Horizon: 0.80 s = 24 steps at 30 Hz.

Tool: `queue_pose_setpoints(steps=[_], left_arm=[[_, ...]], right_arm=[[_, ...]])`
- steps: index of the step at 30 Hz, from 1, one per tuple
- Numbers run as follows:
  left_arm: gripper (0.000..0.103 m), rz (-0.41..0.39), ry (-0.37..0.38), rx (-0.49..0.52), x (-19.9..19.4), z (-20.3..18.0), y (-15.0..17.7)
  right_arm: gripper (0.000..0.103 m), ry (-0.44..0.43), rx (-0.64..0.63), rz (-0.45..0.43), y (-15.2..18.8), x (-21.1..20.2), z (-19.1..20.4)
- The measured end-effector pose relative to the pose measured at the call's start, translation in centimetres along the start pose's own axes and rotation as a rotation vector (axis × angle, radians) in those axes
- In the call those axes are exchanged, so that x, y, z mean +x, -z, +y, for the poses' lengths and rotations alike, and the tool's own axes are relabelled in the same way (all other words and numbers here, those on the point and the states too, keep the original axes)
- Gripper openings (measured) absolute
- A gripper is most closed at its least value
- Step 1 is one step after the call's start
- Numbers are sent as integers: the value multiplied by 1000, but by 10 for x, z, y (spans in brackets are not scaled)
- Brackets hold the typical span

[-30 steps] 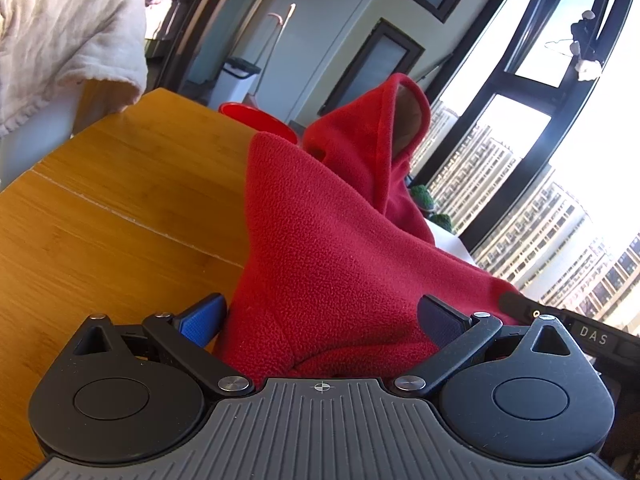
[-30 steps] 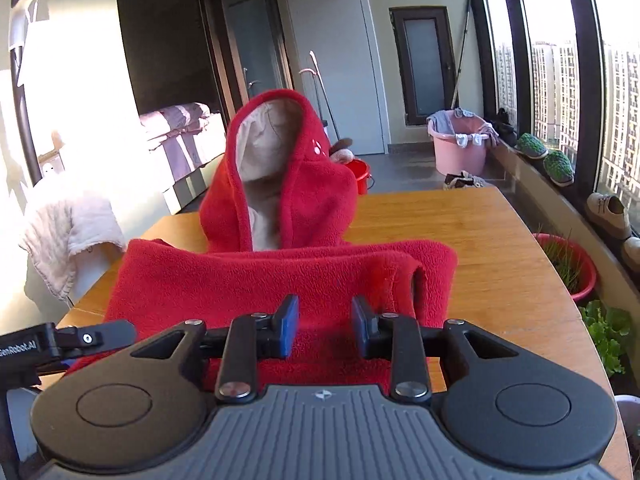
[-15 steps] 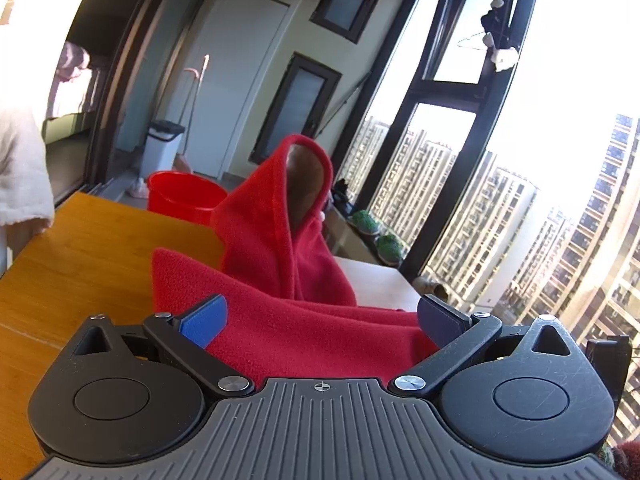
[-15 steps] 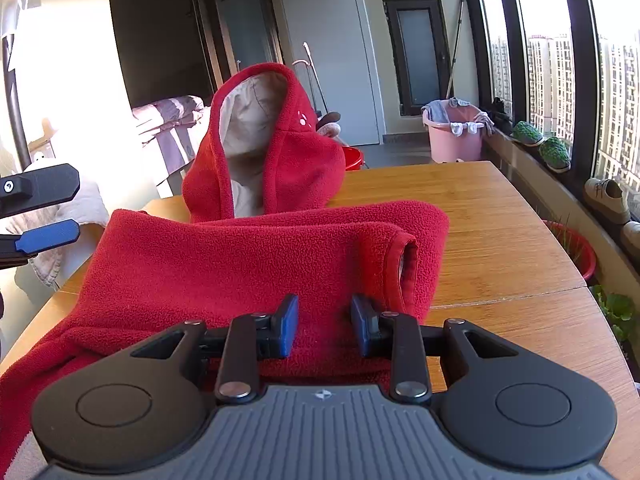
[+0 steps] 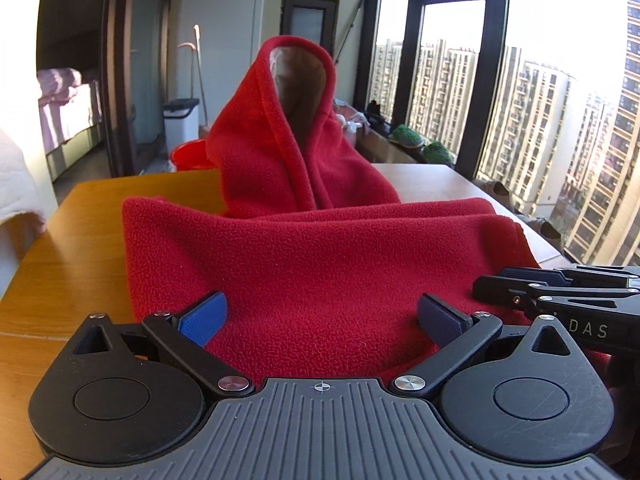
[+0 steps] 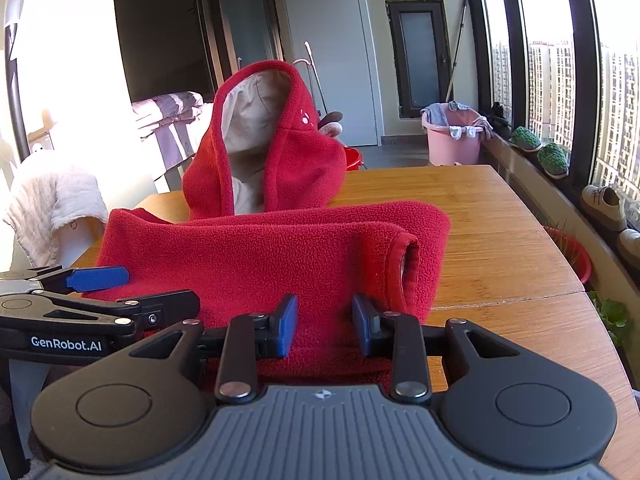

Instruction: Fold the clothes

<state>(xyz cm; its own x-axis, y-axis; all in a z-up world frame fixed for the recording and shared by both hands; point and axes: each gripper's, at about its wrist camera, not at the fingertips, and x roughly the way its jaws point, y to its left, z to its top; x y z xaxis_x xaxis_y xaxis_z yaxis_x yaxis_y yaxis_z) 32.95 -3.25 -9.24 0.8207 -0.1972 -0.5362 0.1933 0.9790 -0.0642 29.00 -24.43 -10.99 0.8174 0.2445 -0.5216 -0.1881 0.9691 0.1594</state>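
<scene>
A red fleece hoodie (image 5: 320, 260) (image 6: 260, 256) lies folded across the wooden table (image 5: 80, 240) (image 6: 500, 240). Its hood (image 5: 288, 120) (image 6: 276, 140) stands upright at the back and shows a pale lining. My left gripper (image 5: 322, 312) (image 6: 140, 290) hovers open over the near left part of the fleece, its blue pads wide apart and touching nothing. My right gripper (image 6: 324, 326) (image 5: 496, 282) is at the near edge with its jaws narrow, and the thick folded fleece fills the gap between the pads. A sleeve cuff (image 6: 408, 268) lies just to its right.
A white towel (image 6: 52, 208) hangs at the table's left. Beyond the table's far end stand a red bucket (image 5: 188, 156), a white bin (image 5: 180, 120) and a pink tub (image 6: 454, 140). A red plant pot (image 6: 572, 256) sits by the right edge, under the windows.
The left wrist view rolled level and swung to face along the table. The fleece that stood bunched up in front of it now lies flat. The right gripper kept still with the same narrow jaws.
</scene>
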Motion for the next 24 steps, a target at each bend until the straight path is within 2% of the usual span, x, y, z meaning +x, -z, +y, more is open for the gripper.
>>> queue_pose_setpoints(steps=[4,8,24], left_arm=[[103,3,-52,64,3,-13,1],[103,6,-33,42,4,-9,2],[103,6,-35,47,3,-11,1]], right_arm=[[31,8,-7,0,0,1,1],[31,12,-13,-1,1,1,2],[34,23,-36,-3,2,1,7]])
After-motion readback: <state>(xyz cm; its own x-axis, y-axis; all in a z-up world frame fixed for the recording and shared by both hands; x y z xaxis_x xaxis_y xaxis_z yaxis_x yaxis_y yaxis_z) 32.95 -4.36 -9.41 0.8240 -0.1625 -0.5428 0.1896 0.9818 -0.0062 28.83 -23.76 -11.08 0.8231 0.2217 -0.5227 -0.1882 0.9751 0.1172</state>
